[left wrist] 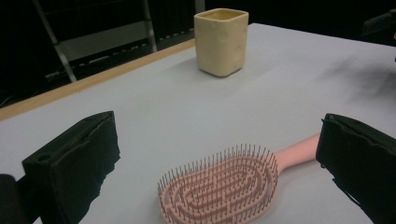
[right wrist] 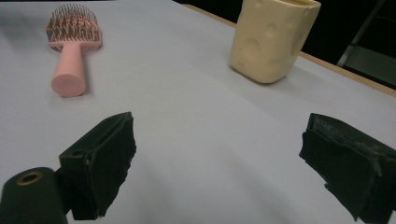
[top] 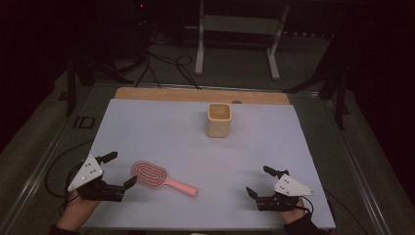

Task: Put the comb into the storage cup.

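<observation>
**Brush pickup pending, both grippers empty**

High view: pale sheet on counter (top: pixel 161 127), wood edge at far side. Pink hairbrush (top: pixel 161 179) flat near the front-left, bristles up, handle pointing right. Left gripper (top: pixel 118 171) just beside the brush head, jaws released and spread around it, not touching. Right gripper (top: pixel 259 181) well apart at front-right, jaws released, nothing held. Cream cup (top: pixel 218 120) upright toward the far middle.

Left gripper view: brush head (left wrist: pixel 219 186) oval, vented plastic, thin stiff pins. Smooth round handle (left wrist: pixel 299 151) running toward one jaw. Foam-like black pads, rough edges. Likely risk: clamping across the pins, so poor grip and the brush tipping or skating on the smooth sheet.

Right gripper view: cup (right wrist: pixel 273 37) squarish, rounded corners, dimpled matte walls, looked soft. Likely risk if handle dropped in off-centre: light cup nudged or toppled.
</observation>
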Tool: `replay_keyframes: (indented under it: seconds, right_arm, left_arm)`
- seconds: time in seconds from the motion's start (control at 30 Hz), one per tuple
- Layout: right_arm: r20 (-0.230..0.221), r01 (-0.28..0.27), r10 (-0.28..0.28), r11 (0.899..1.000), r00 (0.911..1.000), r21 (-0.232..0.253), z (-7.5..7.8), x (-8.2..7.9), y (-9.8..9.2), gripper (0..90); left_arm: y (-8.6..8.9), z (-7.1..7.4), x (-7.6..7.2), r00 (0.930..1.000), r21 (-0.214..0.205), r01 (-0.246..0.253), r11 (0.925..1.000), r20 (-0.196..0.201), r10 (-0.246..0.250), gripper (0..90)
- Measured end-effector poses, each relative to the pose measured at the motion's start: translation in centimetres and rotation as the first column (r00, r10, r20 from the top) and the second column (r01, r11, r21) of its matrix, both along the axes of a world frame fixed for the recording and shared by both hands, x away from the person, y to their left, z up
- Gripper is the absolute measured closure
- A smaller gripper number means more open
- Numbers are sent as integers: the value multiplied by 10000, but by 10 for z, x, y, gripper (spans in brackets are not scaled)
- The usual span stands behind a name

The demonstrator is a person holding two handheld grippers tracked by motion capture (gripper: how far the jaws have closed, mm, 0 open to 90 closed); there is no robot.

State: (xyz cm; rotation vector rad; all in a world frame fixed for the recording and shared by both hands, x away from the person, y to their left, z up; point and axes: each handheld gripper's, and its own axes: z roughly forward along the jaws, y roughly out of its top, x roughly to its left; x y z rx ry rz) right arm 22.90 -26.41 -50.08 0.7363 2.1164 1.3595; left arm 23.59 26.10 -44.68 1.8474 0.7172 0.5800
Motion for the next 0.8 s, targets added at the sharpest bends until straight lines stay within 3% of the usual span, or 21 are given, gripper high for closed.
replay_keyframes:
  seconds: [0.27,0.37,0.8]
  right_arm:
    - [-11,-44,44,10000,10000,-16,0,0,1,94]
    - [-8,-53,53,10000,10000,6,0,1,1,94]
    - [-24,-91,92,10000,10000,21,-1,1,1,94]
  left_arm:
    - [-13,10,10,9984,-16,528,9986,-186,-528,0]
    - [-22,12,14,9966,172,796,9967,-218,-792,0]
    - [-62,22,30,9800,216,1824,9830,-846,-1800,0]
